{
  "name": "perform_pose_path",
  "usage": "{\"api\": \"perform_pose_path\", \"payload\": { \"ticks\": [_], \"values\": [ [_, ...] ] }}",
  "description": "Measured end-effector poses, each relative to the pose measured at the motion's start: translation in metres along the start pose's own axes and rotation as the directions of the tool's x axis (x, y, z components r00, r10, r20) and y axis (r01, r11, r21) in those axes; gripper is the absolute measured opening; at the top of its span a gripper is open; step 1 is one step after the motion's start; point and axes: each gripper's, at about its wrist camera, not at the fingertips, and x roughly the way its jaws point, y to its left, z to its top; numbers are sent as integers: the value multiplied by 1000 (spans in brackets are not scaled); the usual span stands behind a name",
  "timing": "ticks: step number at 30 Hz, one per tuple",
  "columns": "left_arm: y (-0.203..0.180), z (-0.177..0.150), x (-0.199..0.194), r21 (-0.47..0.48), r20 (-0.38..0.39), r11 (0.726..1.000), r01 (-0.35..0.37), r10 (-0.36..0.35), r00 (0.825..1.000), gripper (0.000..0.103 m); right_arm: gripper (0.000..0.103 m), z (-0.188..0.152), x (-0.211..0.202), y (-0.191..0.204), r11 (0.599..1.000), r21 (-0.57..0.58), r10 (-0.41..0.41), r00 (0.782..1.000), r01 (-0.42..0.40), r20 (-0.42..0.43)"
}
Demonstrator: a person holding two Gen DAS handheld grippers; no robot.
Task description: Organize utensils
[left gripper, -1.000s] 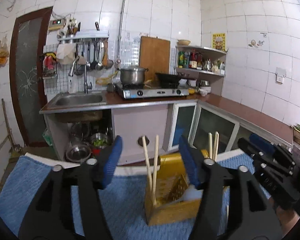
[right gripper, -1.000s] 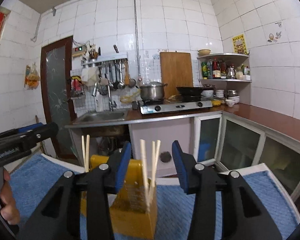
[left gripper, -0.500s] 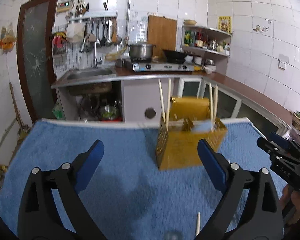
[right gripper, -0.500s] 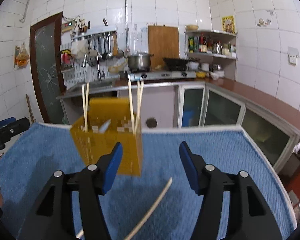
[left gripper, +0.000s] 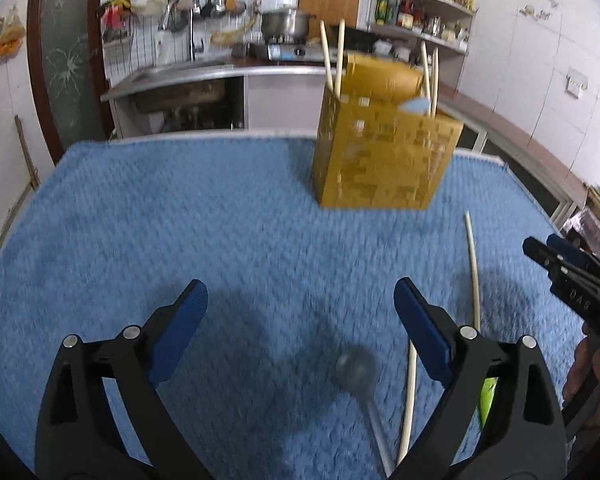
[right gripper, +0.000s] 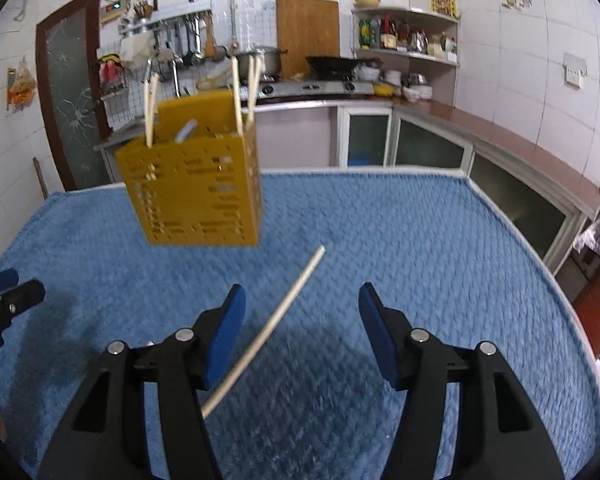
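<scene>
Both my grippers, left and right, hang spread wide, holding nothing, above the blue towel. The yellow perforated plastic utensil holder stands beyond. Only my left view catches the clear spoon beside two pale chopsticks; my right sees one.

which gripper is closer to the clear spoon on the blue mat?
Left. The clear spoon lies just ahead of the open left gripper, between its fingers; the right gripper sits well off to the spoon's right.
</scene>
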Motion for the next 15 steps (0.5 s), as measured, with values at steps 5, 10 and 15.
{"api": "perform_pose_path", "payload": {
  "ticks": [5, 10, 15],
  "values": [
    [-7, -14, 15, 7, -97, 1000, 28, -27, 995, 68, 58, -6, 19, -7, 999, 29, -26, 998, 28, -62],
    [-16, -21, 25, 33, -157, 999, 43, -37, 987, 56, 58, 3, 48, -6, 998, 36, -51, 991, 56, -126],
    [-18, -27, 33, 46, -200, 999, 25, -15, 980, 52, 57, 19, 81, -8, 995, 62, -62, 982, 74, -180]
  ]
}}
